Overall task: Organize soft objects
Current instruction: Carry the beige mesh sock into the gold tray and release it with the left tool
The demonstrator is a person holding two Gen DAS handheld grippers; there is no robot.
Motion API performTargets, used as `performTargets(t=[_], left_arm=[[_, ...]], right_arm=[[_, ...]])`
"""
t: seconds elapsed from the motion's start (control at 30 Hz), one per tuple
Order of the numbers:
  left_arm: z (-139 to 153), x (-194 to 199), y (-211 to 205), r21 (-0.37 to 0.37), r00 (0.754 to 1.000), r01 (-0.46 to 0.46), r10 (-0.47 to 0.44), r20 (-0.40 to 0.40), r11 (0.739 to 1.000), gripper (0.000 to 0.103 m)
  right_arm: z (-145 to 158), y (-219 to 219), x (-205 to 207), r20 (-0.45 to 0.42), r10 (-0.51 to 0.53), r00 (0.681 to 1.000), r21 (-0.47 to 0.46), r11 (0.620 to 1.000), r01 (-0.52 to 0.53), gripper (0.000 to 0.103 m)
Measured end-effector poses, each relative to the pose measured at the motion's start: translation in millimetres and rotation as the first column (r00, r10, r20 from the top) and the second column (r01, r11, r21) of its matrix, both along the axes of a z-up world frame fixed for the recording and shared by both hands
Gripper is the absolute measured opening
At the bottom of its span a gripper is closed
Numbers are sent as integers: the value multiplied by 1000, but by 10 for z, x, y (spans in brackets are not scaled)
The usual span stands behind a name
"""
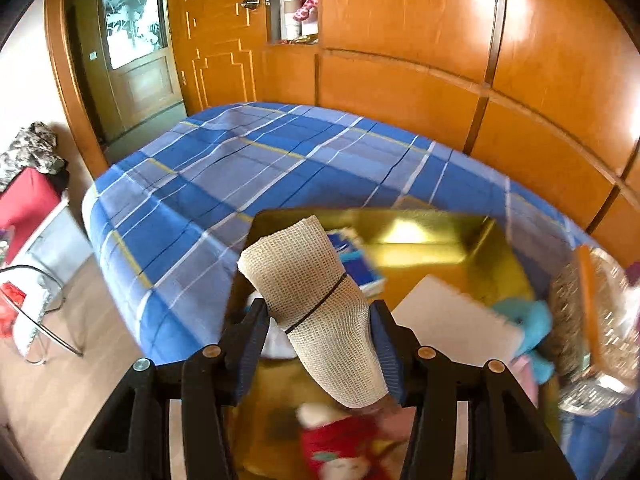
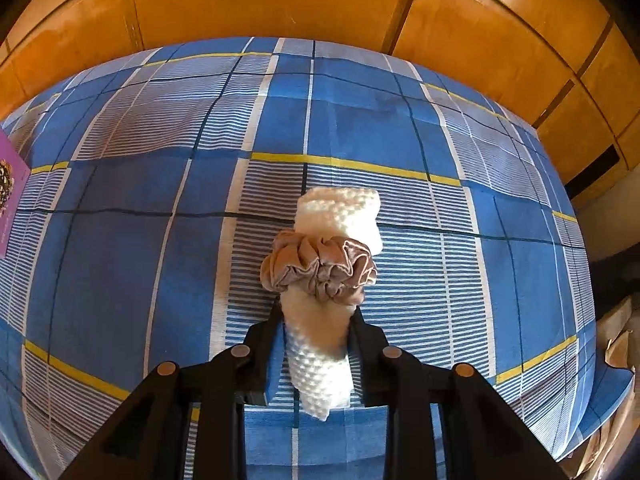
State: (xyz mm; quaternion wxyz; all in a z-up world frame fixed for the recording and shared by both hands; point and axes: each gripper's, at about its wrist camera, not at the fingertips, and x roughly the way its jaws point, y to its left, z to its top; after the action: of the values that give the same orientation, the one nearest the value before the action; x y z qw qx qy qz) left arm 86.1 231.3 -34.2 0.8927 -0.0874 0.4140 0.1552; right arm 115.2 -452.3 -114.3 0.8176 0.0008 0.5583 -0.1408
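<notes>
My left gripper (image 1: 318, 314) is shut on a rolled beige mesh cloth (image 1: 308, 280) bound by a thin black band, and holds it over a shiny gold box (image 1: 436, 236) on the blue plaid bed (image 1: 224, 168). In the box lie a blue tissue pack (image 1: 352, 256), a white sponge (image 1: 452, 320), a light blue soft piece (image 1: 528, 324) and a red and white plush (image 1: 340, 448). In the right wrist view my right gripper (image 2: 316, 320) is shut on a rolled white knit cloth (image 2: 332, 216) with a tan scrunchie (image 2: 320, 268) around it, just above the bedsheet (image 2: 160, 240).
Orange wooden wall panels (image 1: 400, 80) and a door (image 1: 216, 32) stand behind the bed. A woven basket (image 1: 592, 320) sits at the box's right. A chair with red cloth (image 1: 28, 208) and a glass table (image 1: 32, 304) stand left of the bed. A purple card (image 2: 10, 184) lies at the sheet's left edge.
</notes>
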Motion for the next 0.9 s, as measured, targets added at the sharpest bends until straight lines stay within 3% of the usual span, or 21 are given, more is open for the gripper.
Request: performTargets(t=[0.13,0.43,0.57,0.9], left_arm=[[-145,-114,-58,63,1000,23,-22,-9,998,54],[-179,-247,-259,81,996,77,-80,34,994,59],[-116,-306,-296,59,994,94,-97,54,994,64],[48,-496,-375,30,987,107,-110,119,994,81]], right_arm=[[6,-6,-35,0,-25,1000,-3,1000,25,28],[-7,332,-18,-21,-28,999,-182,983,23,26],[28,417,-60,-25,-18,1000,-244,970,12,25],[24,367,-53,-11,-26,1000,-260,965,22,25]])
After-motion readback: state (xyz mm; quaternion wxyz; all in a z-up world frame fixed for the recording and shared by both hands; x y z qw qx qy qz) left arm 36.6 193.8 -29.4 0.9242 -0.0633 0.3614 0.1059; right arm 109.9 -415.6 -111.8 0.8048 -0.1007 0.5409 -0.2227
